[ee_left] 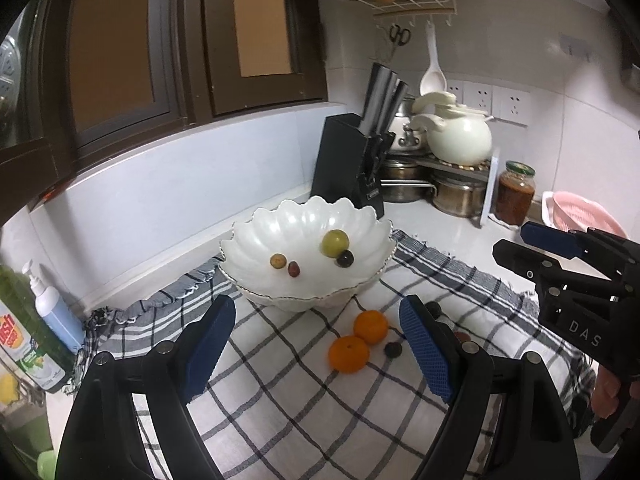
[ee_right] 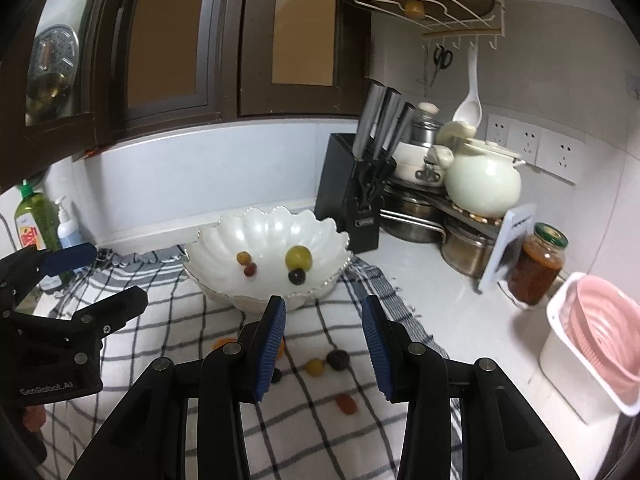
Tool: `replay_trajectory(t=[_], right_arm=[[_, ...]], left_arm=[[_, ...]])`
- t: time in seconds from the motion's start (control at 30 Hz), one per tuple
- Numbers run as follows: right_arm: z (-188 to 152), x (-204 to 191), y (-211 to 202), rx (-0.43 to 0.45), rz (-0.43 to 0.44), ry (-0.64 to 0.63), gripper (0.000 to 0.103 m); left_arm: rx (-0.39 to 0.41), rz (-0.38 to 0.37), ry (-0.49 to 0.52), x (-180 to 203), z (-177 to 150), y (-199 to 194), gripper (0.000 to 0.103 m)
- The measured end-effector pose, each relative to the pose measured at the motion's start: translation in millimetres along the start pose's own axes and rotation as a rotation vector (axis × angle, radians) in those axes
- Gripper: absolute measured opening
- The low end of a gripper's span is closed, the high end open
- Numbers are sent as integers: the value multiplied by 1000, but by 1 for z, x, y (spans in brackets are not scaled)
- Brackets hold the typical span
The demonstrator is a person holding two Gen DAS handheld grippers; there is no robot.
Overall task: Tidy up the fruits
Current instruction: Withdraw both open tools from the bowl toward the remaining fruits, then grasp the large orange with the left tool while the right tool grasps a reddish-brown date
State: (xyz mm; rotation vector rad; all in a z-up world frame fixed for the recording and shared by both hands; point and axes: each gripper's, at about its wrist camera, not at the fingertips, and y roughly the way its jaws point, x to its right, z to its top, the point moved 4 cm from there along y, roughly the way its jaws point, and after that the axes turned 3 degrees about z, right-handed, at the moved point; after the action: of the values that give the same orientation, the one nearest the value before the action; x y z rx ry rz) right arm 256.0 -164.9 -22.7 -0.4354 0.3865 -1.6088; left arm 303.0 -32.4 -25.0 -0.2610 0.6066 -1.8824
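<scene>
A white scalloped bowl [ee_left: 280, 236] [ee_right: 224, 248] stands on a checked cloth [ee_left: 280, 392] [ee_right: 320, 432]. It holds a green fruit [ee_left: 335, 243] [ee_right: 298, 257], a dark fruit [ee_left: 344, 258] [ee_right: 297, 277] and two small reddish ones [ee_left: 277, 260] [ee_right: 250, 268]. Two oranges [ee_left: 348, 353] [ee_left: 371, 327] and a dark fruit [ee_left: 393, 349] lie on the cloth before my open, empty left gripper [ee_left: 316, 348]. My right gripper [ee_right: 324, 348] is open and empty above a yellow fruit [ee_right: 315, 367], a dark berry [ee_right: 337, 360] and a red fruit [ee_right: 345, 404].
A black knife block [ee_left: 352, 160] [ee_right: 352, 196], pots and a white kettle [ee_left: 460, 140] [ee_right: 484, 188] stand at the back right. A jar [ee_left: 515, 194] [ee_right: 538, 270] and a pink colander [ee_right: 600, 344] are at the right. Soap bottles [ee_left: 52, 312] [ee_right: 36, 224] stand at the left.
</scene>
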Motion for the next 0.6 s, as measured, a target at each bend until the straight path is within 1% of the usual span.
replay_trajectory(t=[0.27, 0.37, 0.6], right_arm=[[-19, 4, 2, -31, -36, 41, 41], [-30, 5, 7, -55, -37, 64, 41], [-50, 10, 27, -116, -49, 86, 41]], left_arm=[[-3, -26, 47, 5, -11, 9, 84], [-21, -44, 52, 8, -16, 16, 84], [-58, -52, 75, 13, -27, 36, 84]])
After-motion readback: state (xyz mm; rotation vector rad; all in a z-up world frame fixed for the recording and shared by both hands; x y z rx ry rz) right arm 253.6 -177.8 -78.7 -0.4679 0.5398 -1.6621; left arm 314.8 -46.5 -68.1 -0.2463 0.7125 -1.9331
